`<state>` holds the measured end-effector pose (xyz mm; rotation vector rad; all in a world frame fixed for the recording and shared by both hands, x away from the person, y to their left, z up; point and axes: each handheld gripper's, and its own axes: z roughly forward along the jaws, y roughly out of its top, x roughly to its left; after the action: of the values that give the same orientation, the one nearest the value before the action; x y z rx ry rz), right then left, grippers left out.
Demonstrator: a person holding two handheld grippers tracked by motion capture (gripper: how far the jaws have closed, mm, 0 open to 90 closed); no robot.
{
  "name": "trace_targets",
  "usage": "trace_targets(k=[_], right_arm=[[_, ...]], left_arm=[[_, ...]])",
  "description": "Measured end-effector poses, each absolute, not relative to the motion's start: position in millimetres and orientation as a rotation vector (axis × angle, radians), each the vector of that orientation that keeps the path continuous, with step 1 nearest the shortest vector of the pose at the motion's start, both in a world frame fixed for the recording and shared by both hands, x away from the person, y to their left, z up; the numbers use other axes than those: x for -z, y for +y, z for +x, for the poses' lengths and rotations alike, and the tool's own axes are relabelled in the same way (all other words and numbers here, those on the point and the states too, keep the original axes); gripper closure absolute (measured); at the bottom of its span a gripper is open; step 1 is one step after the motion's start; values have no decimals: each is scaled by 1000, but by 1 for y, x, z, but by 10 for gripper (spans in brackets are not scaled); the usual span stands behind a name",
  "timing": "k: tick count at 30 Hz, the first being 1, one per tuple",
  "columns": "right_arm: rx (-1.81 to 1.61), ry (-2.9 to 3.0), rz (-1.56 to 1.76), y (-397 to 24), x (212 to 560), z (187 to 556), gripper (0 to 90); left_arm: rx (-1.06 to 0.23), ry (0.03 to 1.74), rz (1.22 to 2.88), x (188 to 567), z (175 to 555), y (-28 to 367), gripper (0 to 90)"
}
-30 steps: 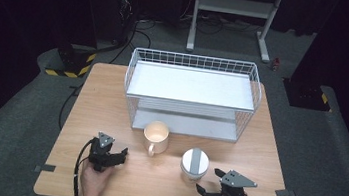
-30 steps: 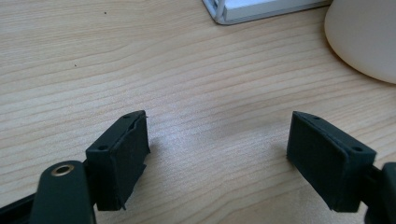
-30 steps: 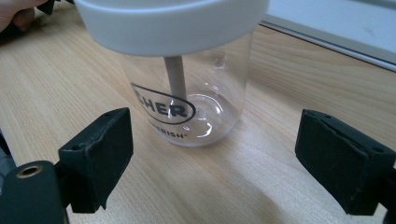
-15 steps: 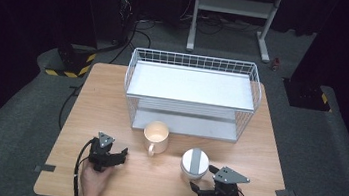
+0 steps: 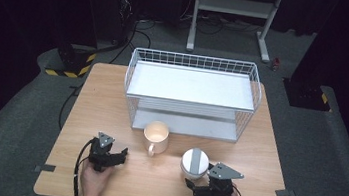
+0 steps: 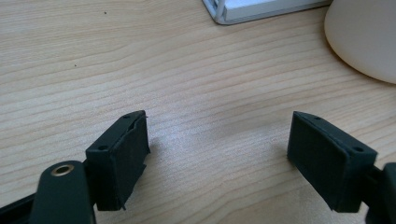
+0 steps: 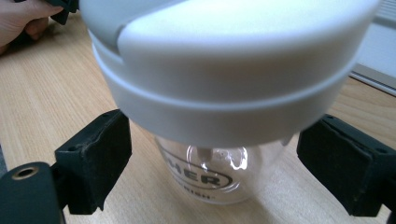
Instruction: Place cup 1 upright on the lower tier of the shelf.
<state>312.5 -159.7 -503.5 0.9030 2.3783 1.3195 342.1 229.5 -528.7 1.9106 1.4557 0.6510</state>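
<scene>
On the wooden table [image 5: 112, 95] stand three vessels: one wire basket [image 5: 191, 92], one cream mug [image 5: 156, 135] and one clear jar [image 7: 210, 179] with a white lid [image 5: 194, 161]. The basket is a white two-tier rack at the far half of the table; I see nothing lying on either shelf. The mug stands just in front of the basket, handle turned toward me, and I see nothing inside it. The jar stands to the mug's right, apart from it, lid on; I cannot tell whether it holds anything.

My right gripper [image 7: 212, 168] sits at the jar's near side. Its two jaws stand apart with the jar's glass body between them, and a gap shows on each side of the glass, so the pads do not press. The wide lid overhangs the jaws.

My left gripper [image 6: 217, 161] rests near the table's front edge, left of the mug, jaws apart over bare wood. The mug's wall and a corner of the basket lie ahead of it.
</scene>
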Motion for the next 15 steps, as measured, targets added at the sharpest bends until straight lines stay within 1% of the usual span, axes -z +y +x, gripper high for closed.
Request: trace_targets(k=[7,15], right_arm=[[-1292,2375,880,-152,503,316,107],[-1304,2347,881,-149,504,319,136]], left_arm=[[-651,1456,1910,529,342,229,209],[-651,1456,1910,529,342,229,209]])
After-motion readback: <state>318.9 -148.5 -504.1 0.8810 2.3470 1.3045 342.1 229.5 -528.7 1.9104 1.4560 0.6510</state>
